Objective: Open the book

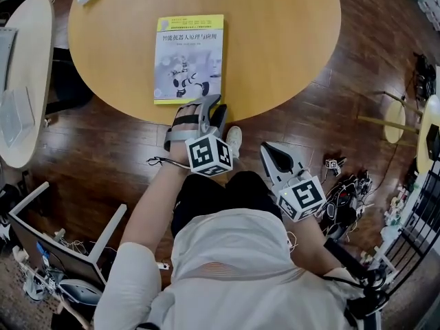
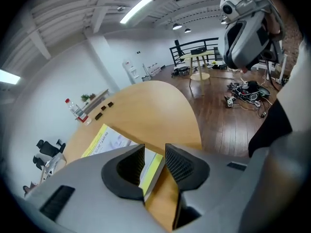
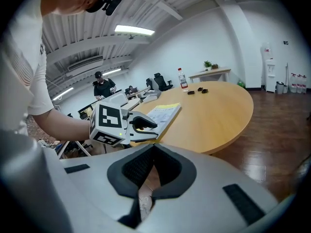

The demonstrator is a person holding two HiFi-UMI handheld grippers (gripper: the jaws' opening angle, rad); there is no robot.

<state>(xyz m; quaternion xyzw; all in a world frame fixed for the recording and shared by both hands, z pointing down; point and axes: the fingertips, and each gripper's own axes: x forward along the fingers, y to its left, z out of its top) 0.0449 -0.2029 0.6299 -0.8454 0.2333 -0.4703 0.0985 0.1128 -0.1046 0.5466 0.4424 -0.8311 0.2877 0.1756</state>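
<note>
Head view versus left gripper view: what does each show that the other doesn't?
Only the head view: the book's whole front cover and the person's white shirt. Only the left gripper view: the left gripper's jaws standing apart with the book's near corner in the gap, plus a bottle in the background. Both: the yellow book on the round wooden table.

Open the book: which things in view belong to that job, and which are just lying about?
Job: yellow book; left gripper, open at the book's near corner; right gripper, shut, away from the book.
Lying about: bottle; small dark items; floor cables.
</note>
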